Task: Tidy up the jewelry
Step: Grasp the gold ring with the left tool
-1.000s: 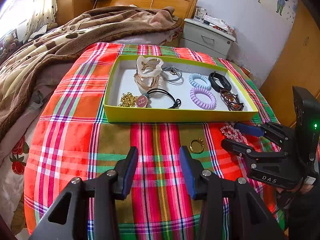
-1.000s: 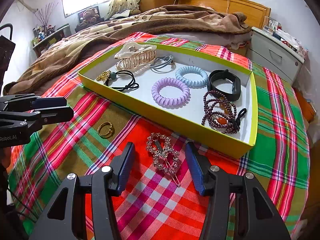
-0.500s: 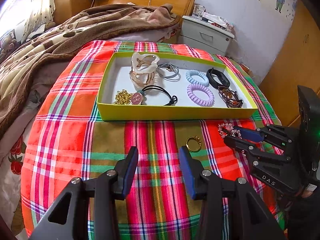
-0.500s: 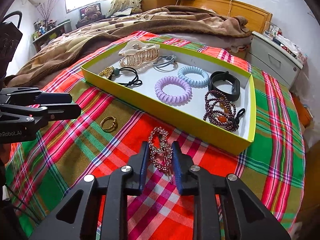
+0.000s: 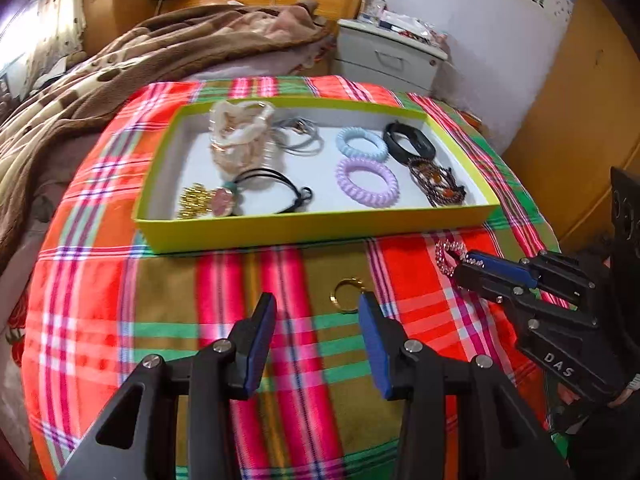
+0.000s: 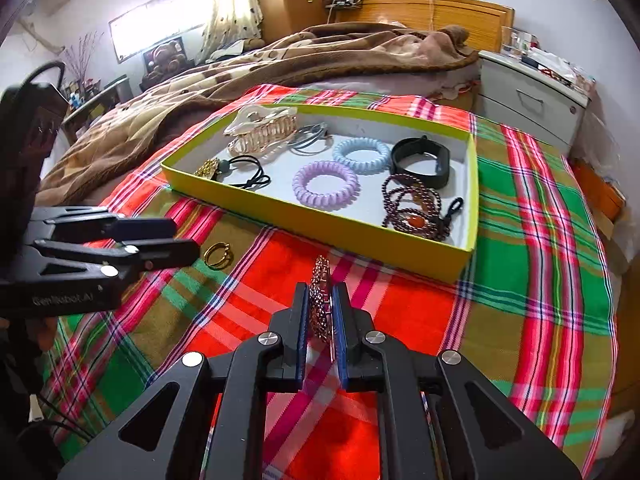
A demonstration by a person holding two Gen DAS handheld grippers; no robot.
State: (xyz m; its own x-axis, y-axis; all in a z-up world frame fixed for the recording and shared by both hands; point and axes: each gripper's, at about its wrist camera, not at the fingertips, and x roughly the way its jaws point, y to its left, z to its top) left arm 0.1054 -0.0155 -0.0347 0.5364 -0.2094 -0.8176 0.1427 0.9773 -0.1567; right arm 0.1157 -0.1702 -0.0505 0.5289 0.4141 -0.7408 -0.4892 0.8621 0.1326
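Observation:
A sparkly rhinestone hair clip (image 6: 320, 276) stands on edge between the pads of my right gripper (image 6: 322, 292), whose jaws are closing and pressing on it just above the plaid cloth. The left wrist view shows the same clip (image 5: 446, 254) sticking out of the right gripper (image 5: 460, 264). My left gripper (image 5: 317, 304) is open and holds nothing. A gold ring (image 5: 346, 295) lies on the cloth just beyond its right fingertip. The yellow-green tray (image 6: 360, 232) behind holds coil hair ties, a black band, beads, a claw clip and other pieces.
The plaid cloth (image 5: 100, 320) covers a round table that drops off at the sides. A bed with a brown blanket (image 6: 280, 60) lies behind the tray. A white nightstand (image 6: 532, 100) stands at the back right, and a wooden cabinet (image 5: 580, 120) at the right.
My right gripper's jaws have closed from wide apart onto the rhinestone clip, which has turned from flat to on edge. My left gripper has drifted towards the gold ring.

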